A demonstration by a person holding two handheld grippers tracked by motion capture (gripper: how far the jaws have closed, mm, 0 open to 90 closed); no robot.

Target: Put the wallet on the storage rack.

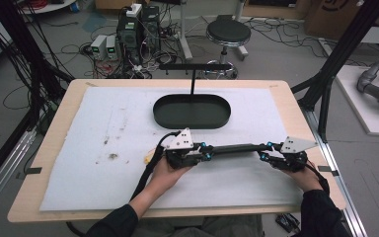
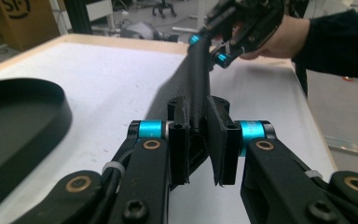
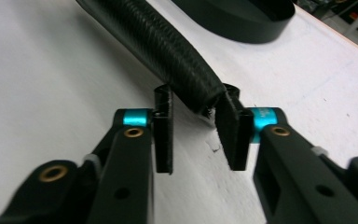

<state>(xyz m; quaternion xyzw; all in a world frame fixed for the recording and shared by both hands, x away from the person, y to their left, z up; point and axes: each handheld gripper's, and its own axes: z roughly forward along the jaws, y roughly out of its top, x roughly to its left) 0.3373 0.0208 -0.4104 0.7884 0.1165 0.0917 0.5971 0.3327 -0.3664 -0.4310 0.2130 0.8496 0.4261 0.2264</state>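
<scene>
A wooden table [image 1: 54,123] takes up the middle of the high view, and most of its top is covered by a white mat [image 1: 103,148] with a few brown stains at its left centre. On the mat, just above the middle of the frame, sits a black oval tray [image 1: 191,111], and a thin black T-shaped stand [image 1: 194,67] rises from behind it. Below the tray, across the lower middle of the frame, a black braided tube [image 1: 237,147] stretches nearly level between the two tools, just above the mat. The left gripper [image 1: 203,153], held in the person's left hand [image 1: 167,170], has its jaws clamped on the tube's left end; the left gripper view shows the tube pinched between them. The right gripper [image 1: 267,153], in the right hand [image 1: 303,175], has its jaws closed around the tube's other end, where the right gripper view shows a frayed tip.
</scene>
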